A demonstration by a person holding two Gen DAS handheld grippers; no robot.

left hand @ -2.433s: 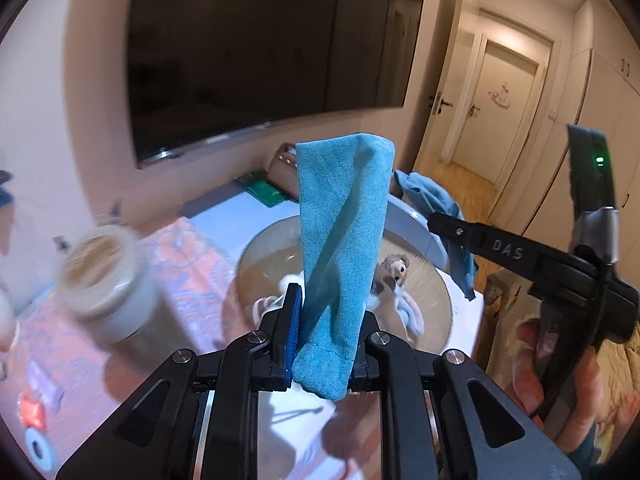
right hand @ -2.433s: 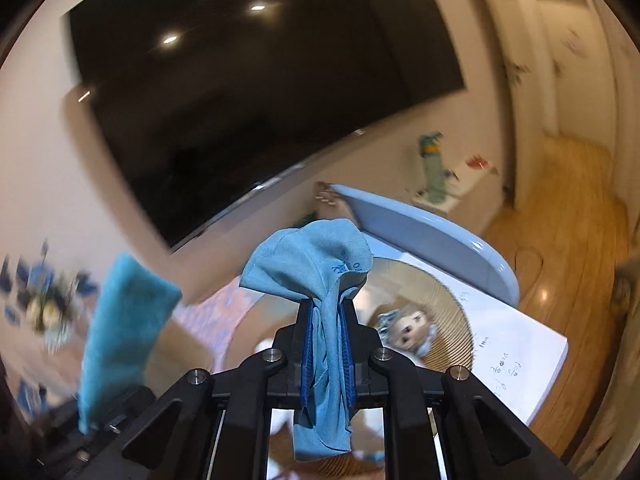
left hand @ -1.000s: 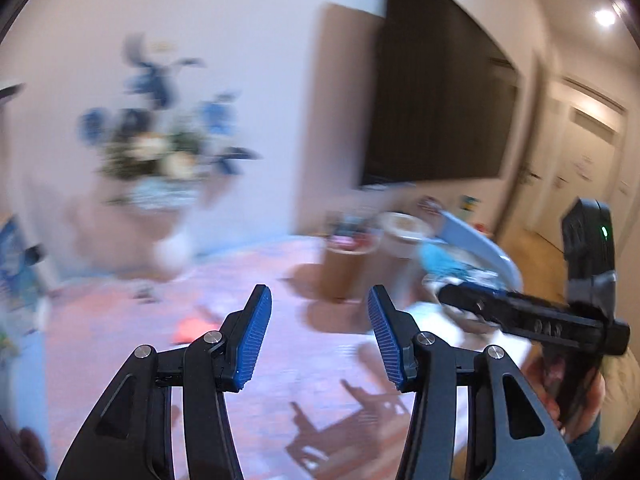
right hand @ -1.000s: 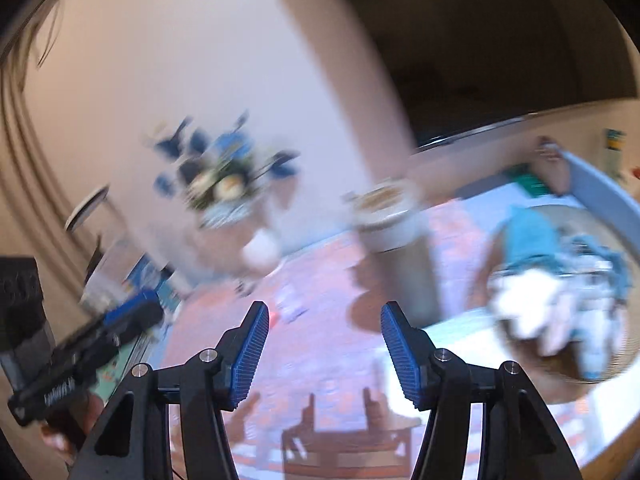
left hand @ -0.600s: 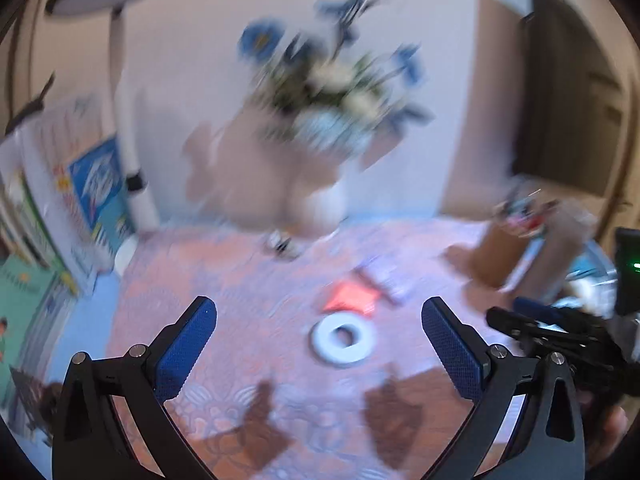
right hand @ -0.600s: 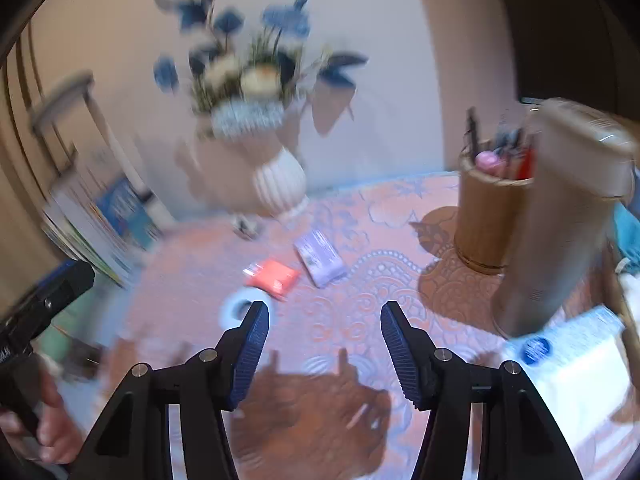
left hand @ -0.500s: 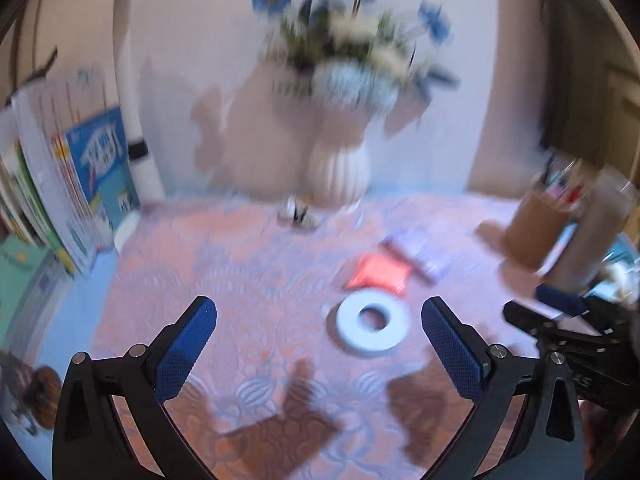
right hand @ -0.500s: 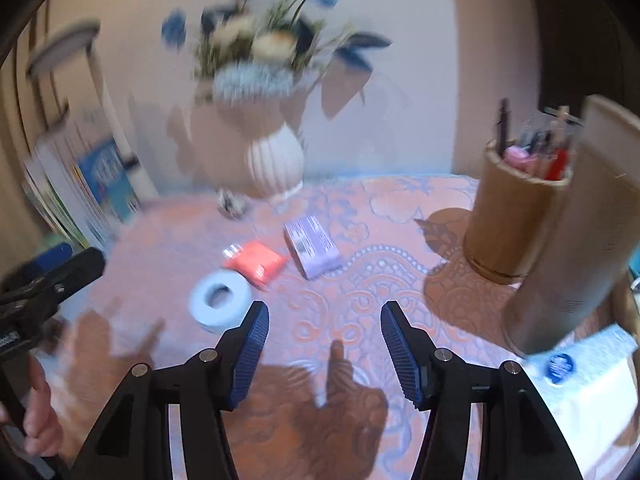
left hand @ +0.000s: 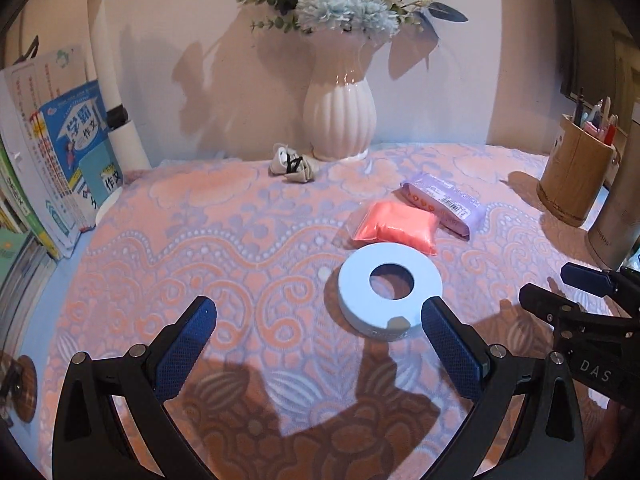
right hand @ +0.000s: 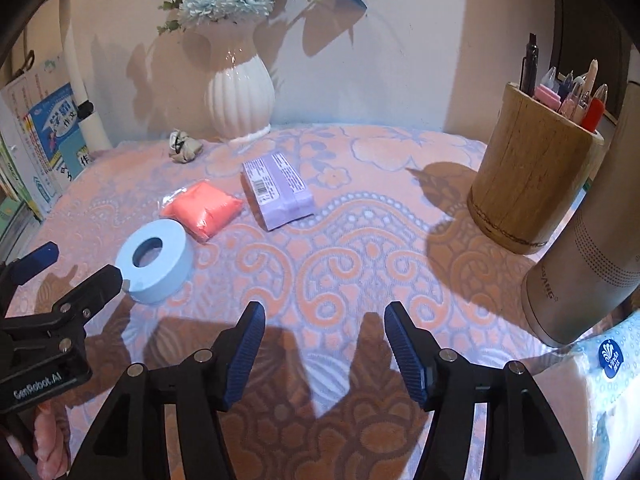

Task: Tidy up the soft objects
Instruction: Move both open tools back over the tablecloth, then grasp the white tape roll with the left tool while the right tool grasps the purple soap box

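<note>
Two grippers over desk, both empty. Left gripper (left hand: 318, 322) spread wide, tape roll (left hand: 390, 290) just past its right finger. Orange pack (right hand: 204, 208), purple pack (right hand: 278, 186) mid-desk, touching. Right gripper (right hand: 324, 328) about half open, jaws just been widening, nothing between.

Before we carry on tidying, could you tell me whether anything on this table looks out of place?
Only a small crumpled beige scrap lying loose beside the white vase; the packets and tape roll lie flat and nothing is spilled.
</note>
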